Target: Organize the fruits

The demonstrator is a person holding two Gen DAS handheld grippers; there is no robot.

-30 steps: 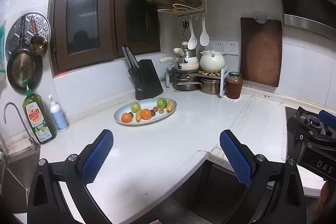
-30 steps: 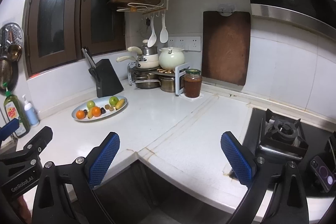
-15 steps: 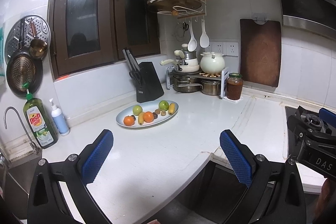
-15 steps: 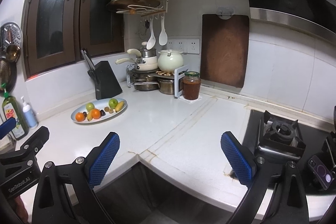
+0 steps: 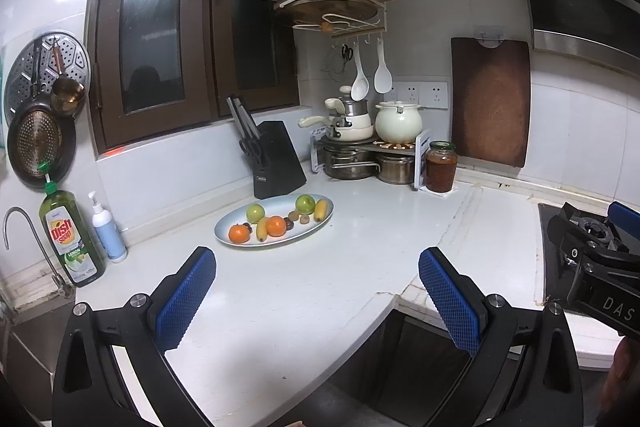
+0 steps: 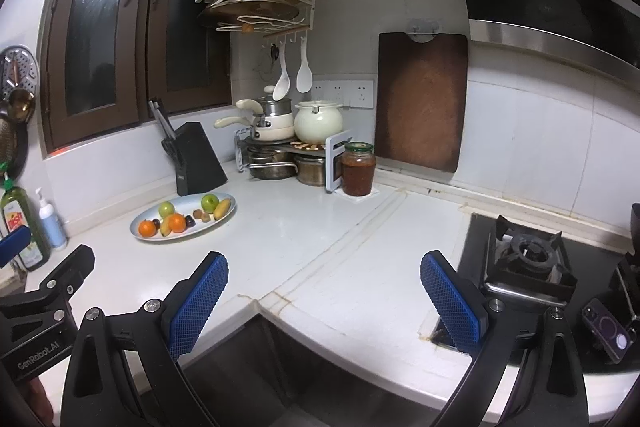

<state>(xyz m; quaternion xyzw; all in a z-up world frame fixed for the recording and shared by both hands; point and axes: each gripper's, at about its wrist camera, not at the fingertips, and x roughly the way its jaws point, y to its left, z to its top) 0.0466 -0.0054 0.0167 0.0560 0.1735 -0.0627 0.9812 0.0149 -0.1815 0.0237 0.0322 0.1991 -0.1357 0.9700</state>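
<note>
Oval plate (image 5: 240, 241) holds 2 oranges, 2 green apples, bananas.

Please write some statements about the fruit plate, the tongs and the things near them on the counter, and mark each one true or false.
1. Both tongs, left and right, are open and hold nothing. True.
2. The oval plate holds two oranges, two green apples and two bananas. True.
3. The knife block stands in front of the plate. False: it stands behind it, by the wall.
4. The jar lies on its side. False: it stands upright, lid on.
5. The left tongs touch the plate. False: they are short of it.
</note>
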